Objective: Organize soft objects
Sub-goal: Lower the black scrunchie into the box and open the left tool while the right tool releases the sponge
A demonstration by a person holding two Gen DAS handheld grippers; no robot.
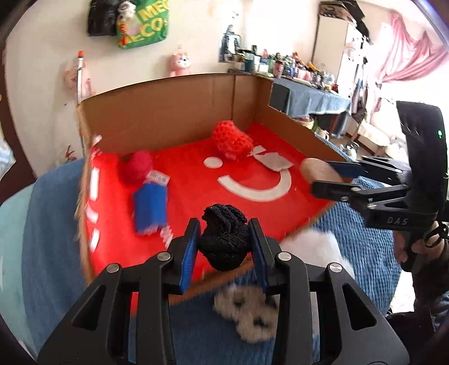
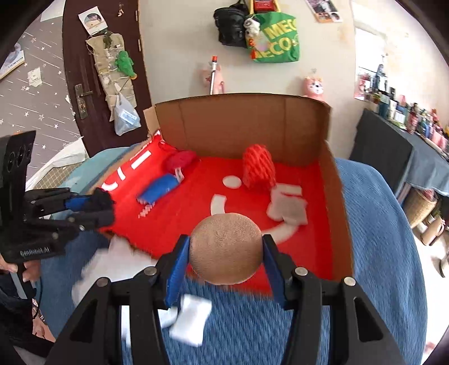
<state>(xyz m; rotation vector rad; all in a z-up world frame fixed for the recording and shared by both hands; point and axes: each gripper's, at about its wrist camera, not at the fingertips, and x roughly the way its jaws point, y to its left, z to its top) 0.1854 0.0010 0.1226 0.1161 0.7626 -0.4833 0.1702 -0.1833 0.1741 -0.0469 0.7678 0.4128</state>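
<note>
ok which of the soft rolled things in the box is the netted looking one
The bright red open-weave roll standing near the box's back wall, beside the white dot. The darker red bundle looks smooth and fuzzy, and the blue one lies flat.

White cloth (image 2: 190, 317) and patterned item (image 1: 247, 311) blurred beneath tongs.

This was a lived-in home, most likely a bedroom. A blue textured bedspread (image 2: 378, 224) covered the soft surface in the near part of the scene. On the far cream wall hung a green printed tote bag (image 2: 276, 39), a black bag (image 2: 230, 25) and a pink plush toy (image 1: 181, 64). To the right, a long desk draped in blue cloth (image 1: 314, 98) carried crowded bottles and jars (image 1: 283, 66), beside pink curtains (image 1: 412, 53). A dark brown wooden door (image 2: 84, 70) stood far left.
</note>
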